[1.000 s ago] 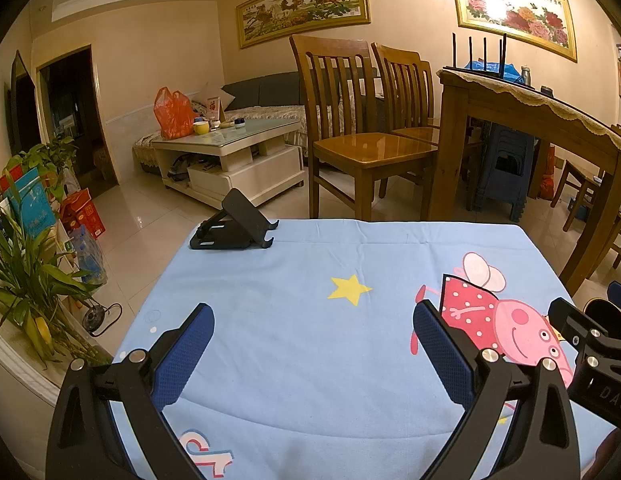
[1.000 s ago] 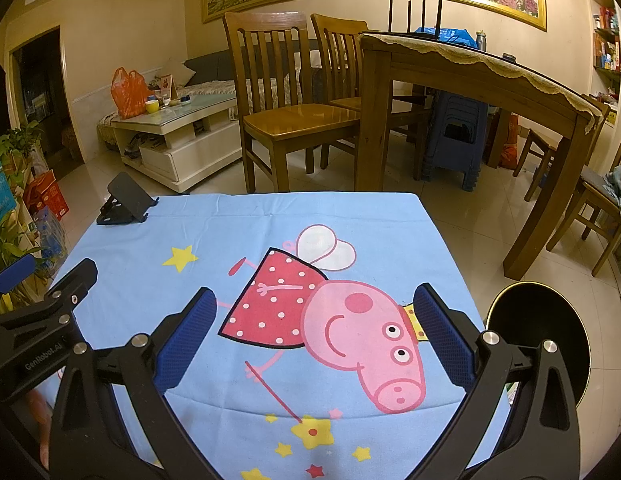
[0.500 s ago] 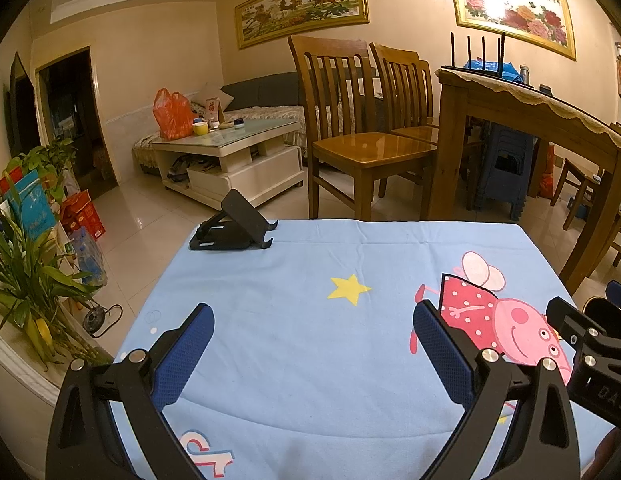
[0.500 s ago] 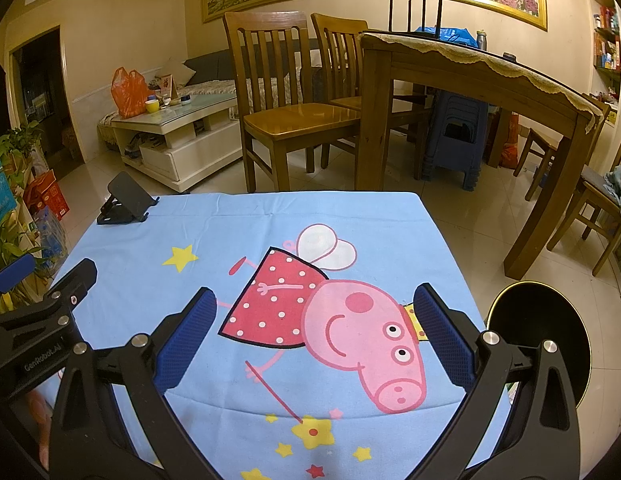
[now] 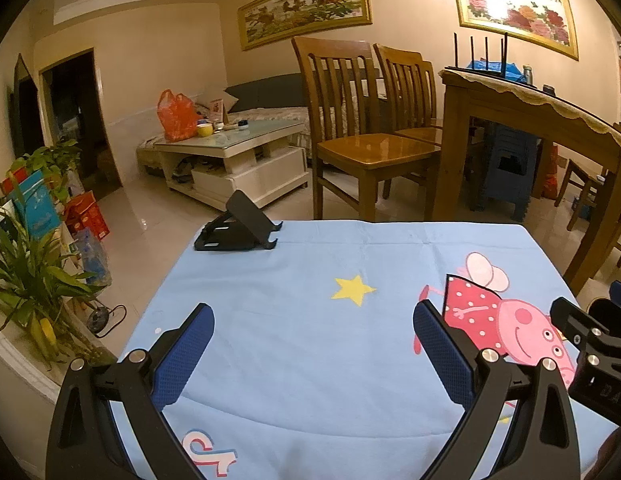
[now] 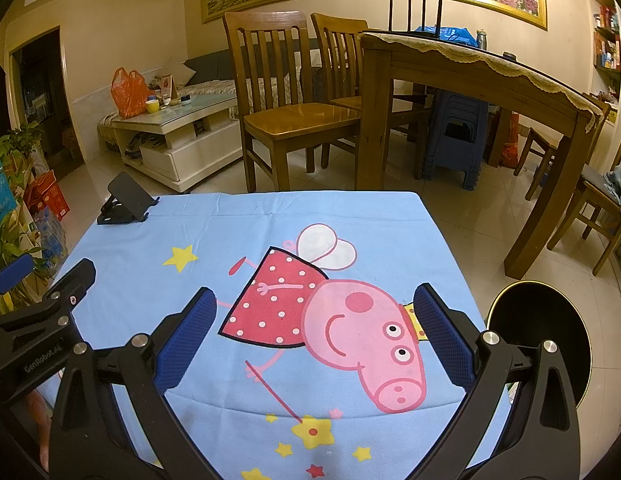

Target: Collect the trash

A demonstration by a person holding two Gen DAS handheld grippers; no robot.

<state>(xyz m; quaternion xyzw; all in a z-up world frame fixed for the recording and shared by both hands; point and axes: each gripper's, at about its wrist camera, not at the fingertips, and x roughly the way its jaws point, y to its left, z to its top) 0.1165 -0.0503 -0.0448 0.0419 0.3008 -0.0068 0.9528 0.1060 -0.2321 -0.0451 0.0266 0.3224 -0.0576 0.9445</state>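
Hovering over counter [image 5: 310, 340] under blue cartoon-pig cloth: left hand-held gripper [image 5: 313, 332], jaws spread wide, nothing between blue pads. Right hand-held gripper [image 6: 313, 316] likewise wide, nothing held. Black folding phone stand [image 5: 237, 226] sits at far left corner of cloth. Black round bin [image 6: 546, 336] stands on floor just beside counter's right edge. No trash visible on cloth.

Black round bin [image 6: 550, 320] partly behind the right gripper [image 6: 310, 344] (contents dark, unreadable)
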